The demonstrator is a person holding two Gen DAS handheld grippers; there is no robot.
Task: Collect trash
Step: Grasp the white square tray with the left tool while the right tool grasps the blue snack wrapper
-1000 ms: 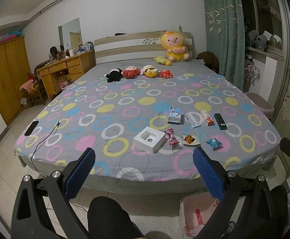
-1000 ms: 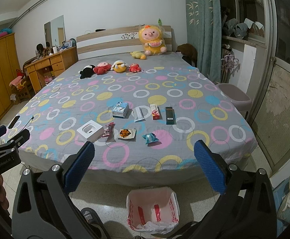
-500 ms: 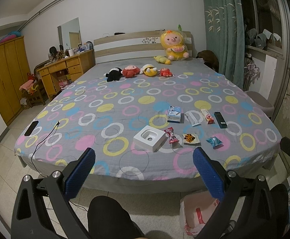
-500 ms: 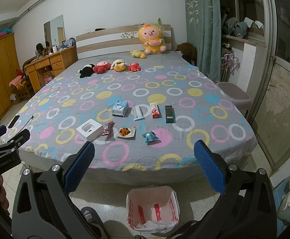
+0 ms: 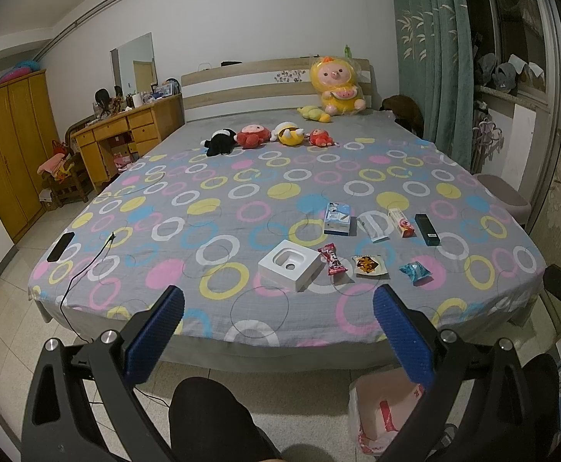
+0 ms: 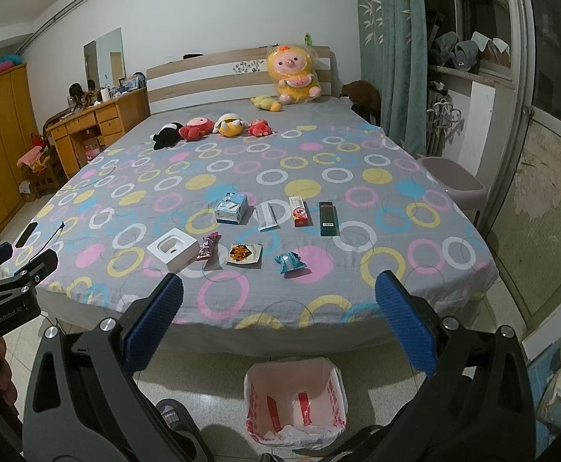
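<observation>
Change: none visible; both views match the earlier frames.
Left gripper [image 5: 278, 331]: jaws wide, empty.
Right gripper [image 6: 279, 329]: jaws wide, empty.
Trash: white box [image 6: 172, 249], three wrappers [image 6: 244, 253] beside it on the bed [image 6: 396, 269].
Bin bag [image 6: 295, 404]: open, on the floor below.

Wrappers [image 6: 245, 253] and boxes [image 6: 232, 208] on bed, lined bin [image 6: 295, 400] below

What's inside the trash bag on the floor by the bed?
The trash bag looks empty in the right wrist view: only its white lining with red print shows, no trash. Its very bottom is hidden by crumpled folds. The wrappers still lie on the bed.
</observation>
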